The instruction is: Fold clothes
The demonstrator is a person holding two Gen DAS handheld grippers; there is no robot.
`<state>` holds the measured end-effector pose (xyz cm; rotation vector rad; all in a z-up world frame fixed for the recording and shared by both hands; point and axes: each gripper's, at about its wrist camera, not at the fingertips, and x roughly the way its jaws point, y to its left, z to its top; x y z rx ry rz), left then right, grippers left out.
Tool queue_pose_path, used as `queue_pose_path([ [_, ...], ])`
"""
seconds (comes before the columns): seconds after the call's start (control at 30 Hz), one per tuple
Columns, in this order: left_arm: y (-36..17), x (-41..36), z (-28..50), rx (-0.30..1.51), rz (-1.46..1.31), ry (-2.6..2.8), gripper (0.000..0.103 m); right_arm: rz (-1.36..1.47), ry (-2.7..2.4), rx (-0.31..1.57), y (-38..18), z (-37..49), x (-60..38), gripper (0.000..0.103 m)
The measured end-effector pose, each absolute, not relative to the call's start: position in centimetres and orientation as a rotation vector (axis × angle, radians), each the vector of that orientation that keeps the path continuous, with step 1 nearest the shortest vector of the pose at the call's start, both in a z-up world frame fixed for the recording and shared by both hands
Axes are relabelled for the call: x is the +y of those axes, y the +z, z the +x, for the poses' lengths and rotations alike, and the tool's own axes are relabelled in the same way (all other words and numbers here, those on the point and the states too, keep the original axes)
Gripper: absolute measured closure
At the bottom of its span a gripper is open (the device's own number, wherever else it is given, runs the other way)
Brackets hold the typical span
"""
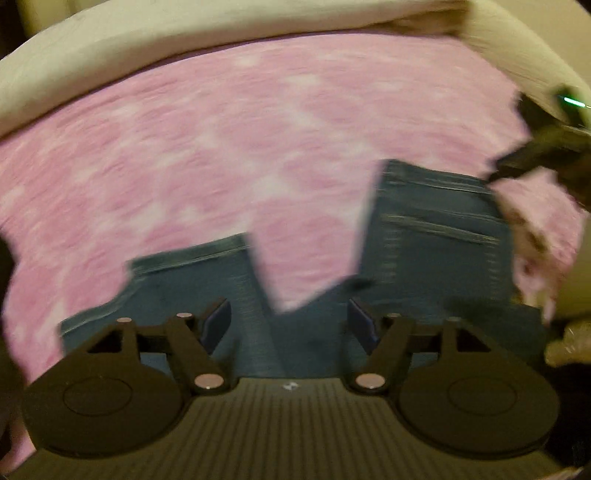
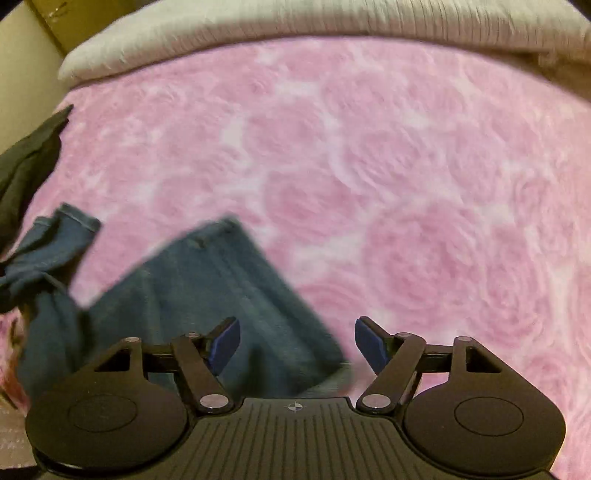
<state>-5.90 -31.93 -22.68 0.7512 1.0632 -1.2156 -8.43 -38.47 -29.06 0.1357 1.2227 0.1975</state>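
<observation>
A pair of blue jeans point(image 1: 436, 236) lies on a pink rose-pattern blanket point(image 1: 221, 147). In the left wrist view both legs spread apart in a V, with the crotch just in front of my left gripper point(image 1: 288, 321), which is open and empty above the denim. In the right wrist view one jeans leg point(image 2: 221, 288) runs diagonally under my right gripper point(image 2: 295, 341), which is open and empty. The other leg point(image 2: 48, 251) lies bunched at the far left. The left view is motion-blurred.
The pink blanket point(image 2: 406, 184) covers a bed. A cream pillow or bedding roll point(image 2: 295, 22) lies along the far edge, also in the left wrist view point(image 1: 184, 40). A dark garment point(image 2: 26, 158) sits at the left edge. The other gripper's black body point(image 1: 546, 147) shows at right.
</observation>
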Motion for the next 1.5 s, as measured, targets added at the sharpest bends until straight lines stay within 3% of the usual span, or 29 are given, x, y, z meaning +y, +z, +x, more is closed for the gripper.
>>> queue_pose_path([
  [0.1,-22.1,-32.7,-9.2,1.004,0.768,-1.283,0.035,0.199,0.348,1.302,-32.5,-6.6,-39.9,0.031],
  [0.17,-22.2,-33.8,-11.3,0.986,0.791,-1.313,0.035,0.296,0.467,1.374,-34.4,-5.4,-40.7,0.050],
  [0.2,-22.4,-34.6,-12.4,0.984,0.806,-1.324,0.035,0.333,0.483,1.391,-35.0,-5.0,-40.8,0.073],
  [0.23,-22.6,-35.3,-13.5,0.981,0.821,-1.334,0.035,0.353,0.515,1.392,-35.2,-4.6,-40.7,0.089],
  [0.4,-23.5,-39.0,-18.9,0.966,0.891,-1.387,0.035,0.403,0.570,1.277,-30.5,-4.9,-43.4,0.093],
  [0.67,-22.9,-47.7,-20.6,0.851,0.885,-1.466,0.035,0.428,0.132,0.989,-20.4,-6.6,-59.5,0.093],
  [0.73,-22.9,-49.8,-20.8,0.827,0.893,-1.483,0.035,0.400,0.060,0.979,-20.3,-8.0,-61.5,0.092],
  [0.87,-23.6,-52.8,-20.5,0.791,0.935,-1.492,0.035,0.357,0.010,1.136,-23.5,-10.1,-62.7,0.089],
  [0.93,-24.5,-53.3,-19.6,0.796,0.973,-1.473,0.035,0.299,-0.050,1.192,-24.5,-10.8,-62.5,0.077],
  [0.97,-25.0,-53.5,-18.9,0.805,0.992,-1.459,0.035,0.276,-0.070,1.186,-24.3,-10.8,-63.0,0.075],
  [1.03,-26.2,-53.7,-17.9,0.840,1.016,-1.447,0.035,0.228,-0.079,1.155,-23.7,-10.4,-63.4,0.059],
  [1.13,-28.2,-53.6,-16.5,0.909,1.037,-1.446,0.035,0.130,-0.008,1.099,-23.4,-8.3,-62.1,0.043],
  [1.2,-29.4,-53.6,-15.6,0.955,1.051,-1.444,0.035,0.078,0.084,1.094,-24.1,-6.0,-60.0,0.038],
  [1.33,-32.0,-53.5,-13.8,1.048,1.077,-1.439,0.046,-0.114,0.397,1.106,-26.8,-0.7,-54.3,0.037],
  [1.4,-33.2,-53.5,-13.0,1.089,1.087,-1.436,0.063,-0.251,0.531,1.121,-28.1,1.0,-51.1,0.037],
  [1.47,-32.8,-53.2,-12.8,1.080,1.072,-1.434,0.093,-0.375,0.626,1.134,-29.6,2.4,-48.7,0.037],
  [1.5,-32.5,-53.1,-12.7,1.075,1.065,-1.434,0.098,-0.435,0.664,1.142,-30.4,3.2,-47.7,0.036],
])
